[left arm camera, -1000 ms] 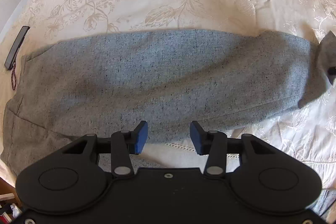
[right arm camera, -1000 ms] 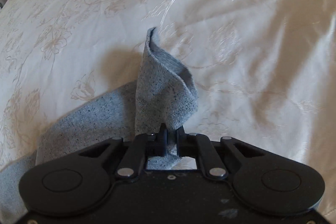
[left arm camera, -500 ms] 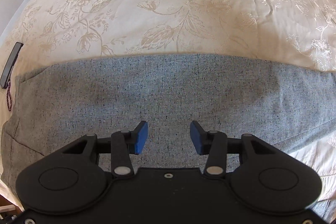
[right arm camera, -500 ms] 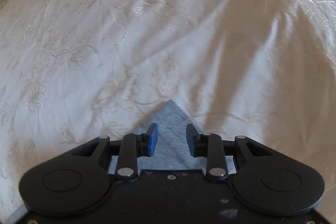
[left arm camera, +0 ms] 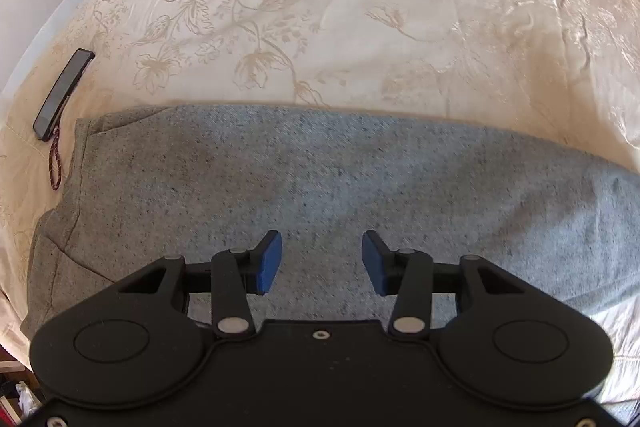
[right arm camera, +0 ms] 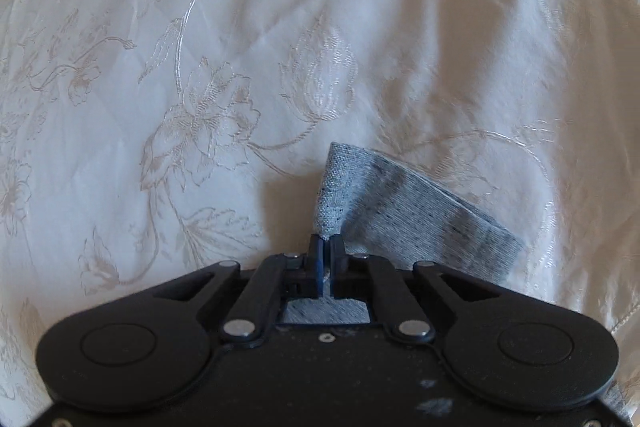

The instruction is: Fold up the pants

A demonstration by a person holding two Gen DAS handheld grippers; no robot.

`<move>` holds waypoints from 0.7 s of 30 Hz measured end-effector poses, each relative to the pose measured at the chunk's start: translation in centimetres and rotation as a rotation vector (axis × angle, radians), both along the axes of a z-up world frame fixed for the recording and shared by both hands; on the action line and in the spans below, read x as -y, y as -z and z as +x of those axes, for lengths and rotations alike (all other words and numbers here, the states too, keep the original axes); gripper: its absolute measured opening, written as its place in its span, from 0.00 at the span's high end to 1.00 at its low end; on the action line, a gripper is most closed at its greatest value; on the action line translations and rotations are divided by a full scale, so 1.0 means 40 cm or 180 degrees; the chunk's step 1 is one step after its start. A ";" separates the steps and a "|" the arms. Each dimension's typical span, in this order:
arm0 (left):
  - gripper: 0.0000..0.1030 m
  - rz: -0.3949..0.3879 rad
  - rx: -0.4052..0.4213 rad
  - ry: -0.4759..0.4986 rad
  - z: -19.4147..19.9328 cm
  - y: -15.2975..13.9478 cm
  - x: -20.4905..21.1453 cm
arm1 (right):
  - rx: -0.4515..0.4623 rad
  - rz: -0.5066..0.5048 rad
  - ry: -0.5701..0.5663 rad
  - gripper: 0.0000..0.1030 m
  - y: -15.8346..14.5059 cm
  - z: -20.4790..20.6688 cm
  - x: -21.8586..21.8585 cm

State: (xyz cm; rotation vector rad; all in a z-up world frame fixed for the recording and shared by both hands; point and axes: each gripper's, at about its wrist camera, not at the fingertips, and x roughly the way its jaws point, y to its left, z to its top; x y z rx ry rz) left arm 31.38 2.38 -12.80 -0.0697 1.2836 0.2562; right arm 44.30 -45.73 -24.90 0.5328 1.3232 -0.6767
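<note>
Grey speckled pants (left arm camera: 320, 187) lie flat across the cream floral bedspread (left arm camera: 320, 7), waistband end at the left. My left gripper (left arm camera: 321, 263) is open and empty, hovering over the middle of the pants. In the right wrist view my right gripper (right arm camera: 324, 247) is shut on the hem end of the pants (right arm camera: 408, 211), and the fabric rises from the fingers and folds over to the right above the bedspread (right arm camera: 200, 67).
A dark slim phone-like object (left arm camera: 64, 95) with a red cord (left arm camera: 54, 163) lies on the bed left of the waistband. The bed's left edge and floor clutter (left arm camera: 16, 387) show at the lower left.
My right gripper opened half a second ago and has shut again on the hem end. My left gripper moved farther over the pants and stayed open.
</note>
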 end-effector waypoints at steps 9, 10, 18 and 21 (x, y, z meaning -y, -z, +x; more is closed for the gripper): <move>0.48 -0.0245 -0.0104 -0.0199 0.166 0.011 -0.137 | 0.0149 0.0094 -0.0069 0.98 -0.128 -0.259 0.005; 0.48 -0.0261 -0.0134 -0.0212 0.183 0.018 -0.143 | 0.0145 0.0089 -0.0060 0.98 -0.131 -0.284 0.003; 0.47 -0.0318 -0.0459 -0.0243 0.254 0.082 -0.153 | 0.0060 0.0201 0.0137 0.98 -0.102 -0.421 0.013; 0.47 -0.0241 -0.0522 -0.0273 0.258 0.101 -0.161 | 0.0089 0.0198 0.0131 0.98 -0.097 -0.432 0.008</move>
